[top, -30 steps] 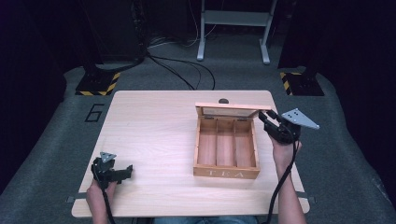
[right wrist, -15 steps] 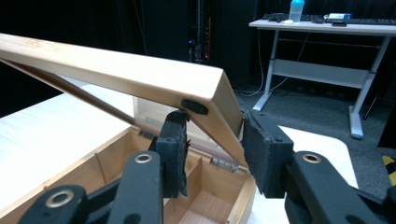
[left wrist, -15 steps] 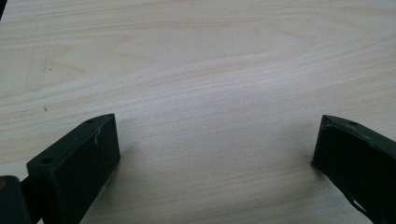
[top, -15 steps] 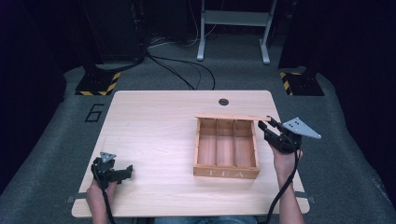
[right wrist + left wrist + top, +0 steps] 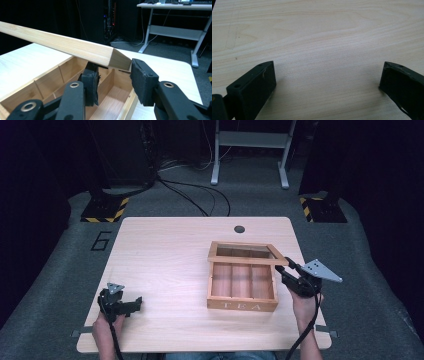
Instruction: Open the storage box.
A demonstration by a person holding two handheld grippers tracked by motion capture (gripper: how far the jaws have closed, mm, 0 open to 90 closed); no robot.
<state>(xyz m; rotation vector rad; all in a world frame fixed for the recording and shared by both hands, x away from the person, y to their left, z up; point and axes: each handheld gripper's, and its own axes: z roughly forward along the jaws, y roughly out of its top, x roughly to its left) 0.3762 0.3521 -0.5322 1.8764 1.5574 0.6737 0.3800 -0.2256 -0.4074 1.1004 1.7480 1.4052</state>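
Nearest the person, by the table's (image 5: pixel 165 240) front left corner, the left gripper (image 5: pixel 131 304) rested on bare wood with its jaws wide apart and nothing between them; the left gripper view showed plain tabletop between the two black pads.

Farther in, toward the table's right edge, stood the wooden tea box (image 5: pixel 242 290), its three compartments (image 5: pixel 75 77) open and seemingly empty. Its hinged lid (image 5: pixel 248 253) hung partly lowered over the back of the box, tilted down toward the front. The right gripper (image 5: pixel 285 268) was at the lid's front right corner, close to the table's right edge. In the right gripper view the lid's corner (image 5: pixel 117 60) sat between the two jaws, one pad under the frame and the other just beside its end face. The jaws had just been opening a little, and the grip looked loose: the far pad appeared to stand slightly off the wood rather than pressing on it.

The step in hand appeared to be closing the box, with the lid being lowered and about to be released. The next move probably called for letting the lid settle onto the box's rim, then drawing the right gripper clear toward the right edge without catching the frame. Beyond the table's far edge lay dark floor, cables (image 5: pixel 200 195) and a desk frame (image 5: pixel 250 150).
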